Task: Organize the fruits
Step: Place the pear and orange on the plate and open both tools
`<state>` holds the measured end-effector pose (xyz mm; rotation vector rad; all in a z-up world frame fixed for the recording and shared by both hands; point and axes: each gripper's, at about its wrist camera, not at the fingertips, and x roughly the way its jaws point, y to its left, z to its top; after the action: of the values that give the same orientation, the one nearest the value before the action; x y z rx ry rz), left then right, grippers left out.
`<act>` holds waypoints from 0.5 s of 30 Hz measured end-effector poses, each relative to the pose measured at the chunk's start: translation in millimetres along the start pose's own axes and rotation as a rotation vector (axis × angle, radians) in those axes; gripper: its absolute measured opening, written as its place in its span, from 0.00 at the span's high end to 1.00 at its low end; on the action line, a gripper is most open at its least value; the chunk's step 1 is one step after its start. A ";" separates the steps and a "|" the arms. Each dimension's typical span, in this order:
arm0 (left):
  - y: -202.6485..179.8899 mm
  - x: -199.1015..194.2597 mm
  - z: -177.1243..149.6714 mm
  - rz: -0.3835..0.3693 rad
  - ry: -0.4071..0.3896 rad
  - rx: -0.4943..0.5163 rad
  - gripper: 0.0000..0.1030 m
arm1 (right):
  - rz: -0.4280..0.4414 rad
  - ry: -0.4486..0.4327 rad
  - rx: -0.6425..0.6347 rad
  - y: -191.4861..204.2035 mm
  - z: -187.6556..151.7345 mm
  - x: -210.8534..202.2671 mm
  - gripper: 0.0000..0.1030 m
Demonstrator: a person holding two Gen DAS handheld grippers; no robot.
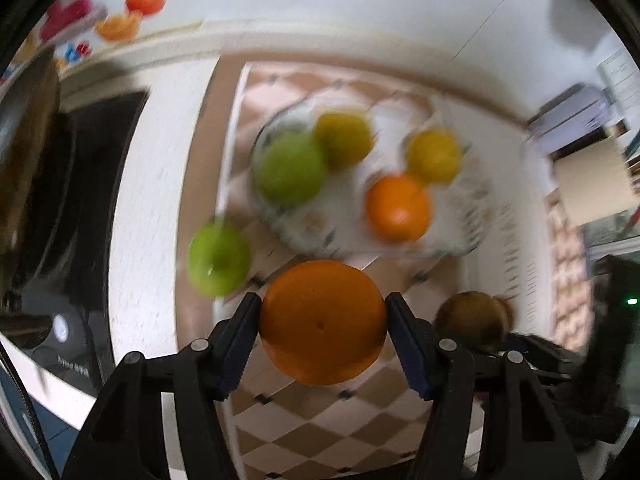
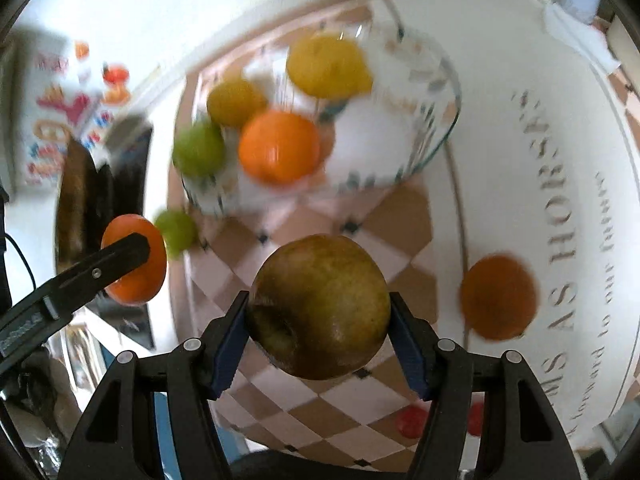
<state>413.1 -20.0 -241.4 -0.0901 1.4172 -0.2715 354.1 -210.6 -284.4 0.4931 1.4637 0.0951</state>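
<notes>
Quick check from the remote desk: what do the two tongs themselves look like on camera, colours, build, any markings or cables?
Both match: the left tongs and right tongs have matte black angular frames with round silver pivot pins, and dark blue ribbed pads lining each finger. In the right wrist view the left tongs carry a small pale label, too blurred to read, and a thin dark cable loops at the left edge.

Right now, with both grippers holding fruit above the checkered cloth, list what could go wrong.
1. The round orange is pinched only at its sides by the left gripper; it may slip out.
2. The brownish-green apple in the right gripper could likewise roll free.
3. The clear glass bowl is already crowded; dropped fruit might bounce out.
</notes>
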 end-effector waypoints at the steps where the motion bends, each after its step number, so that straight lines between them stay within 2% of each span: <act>1: -6.8 -6.4 10.5 -0.016 -0.013 0.010 0.41 | 0.005 -0.025 0.015 -4.2 9.7 -8.8 0.34; 3: -18.3 -10.4 29.6 -0.021 -0.029 0.032 0.41 | -0.004 -0.055 0.033 -9.7 26.6 -17.6 0.34; 7: -32.0 -4.6 59.1 0.021 -0.036 0.071 0.41 | -0.031 -0.074 0.078 -26.2 64.8 -19.0 0.34; 11: -27.2 25.8 86.6 0.058 0.038 0.072 0.41 | -0.063 -0.061 0.086 -38.4 91.0 -10.8 0.34; 15: -19.8 44.5 88.7 0.084 0.089 0.050 0.40 | -0.085 -0.031 0.072 -40.6 104.6 1.6 0.34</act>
<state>503.3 -58.6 -266.0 0.0231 1.4977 -0.2442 445.7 -273.8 -298.3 0.4884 1.4592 -0.0328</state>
